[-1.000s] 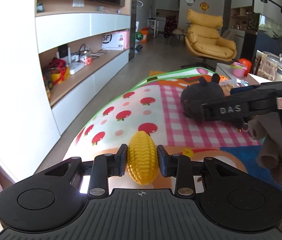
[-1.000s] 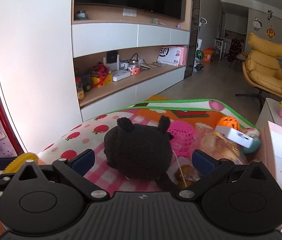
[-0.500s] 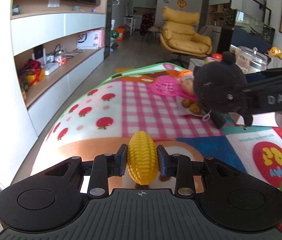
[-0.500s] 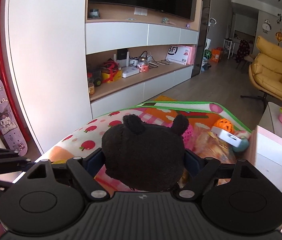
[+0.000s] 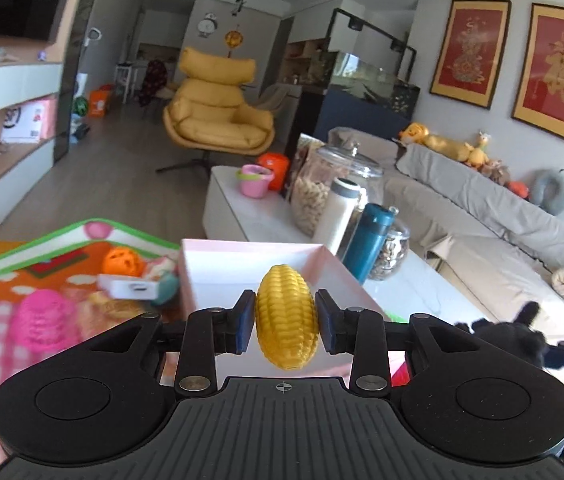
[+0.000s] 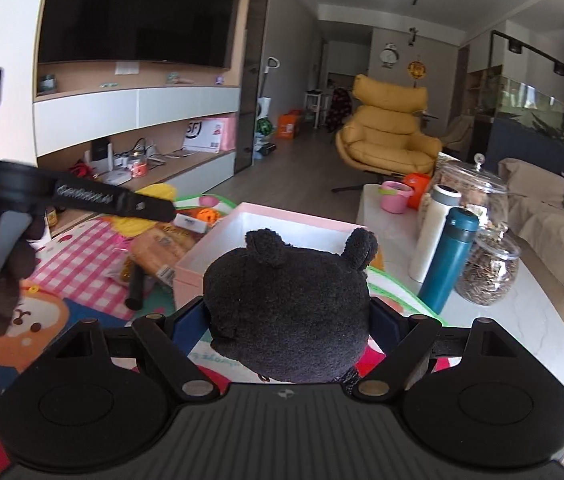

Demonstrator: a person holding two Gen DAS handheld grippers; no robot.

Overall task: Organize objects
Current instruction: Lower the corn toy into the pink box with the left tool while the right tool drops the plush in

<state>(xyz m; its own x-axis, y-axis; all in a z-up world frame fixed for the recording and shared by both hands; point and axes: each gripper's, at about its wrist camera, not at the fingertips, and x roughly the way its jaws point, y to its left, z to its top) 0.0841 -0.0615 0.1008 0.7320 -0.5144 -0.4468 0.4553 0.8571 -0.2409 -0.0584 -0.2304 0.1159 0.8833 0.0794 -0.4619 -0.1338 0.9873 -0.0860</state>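
Left gripper [image 5: 286,320] clamped on yellow plastic corn cob [image 5: 286,316], cob upright between blue pads, held in air in front of open pale-pink rectangular box [image 5: 217,264]. Right gripper [image 6: 288,322] squeezed around black plush toy with round ears [image 6: 288,304], also aloft, near box's front wall. Box sits at edge of colourful patterned play mat [image 6: 81,252], beside white marble-look table [image 6: 522,320]. Teal flask [image 6: 448,258], white bottle [image 6: 432,232], glass jars on table. Orange perforated ball [image 5: 122,261], pink plastic basket [image 5: 43,320] lie on mat.

Yellow ridged corn [image 5: 286,322]; black plush [image 6: 288,308]; pink box [image 6: 282,229].
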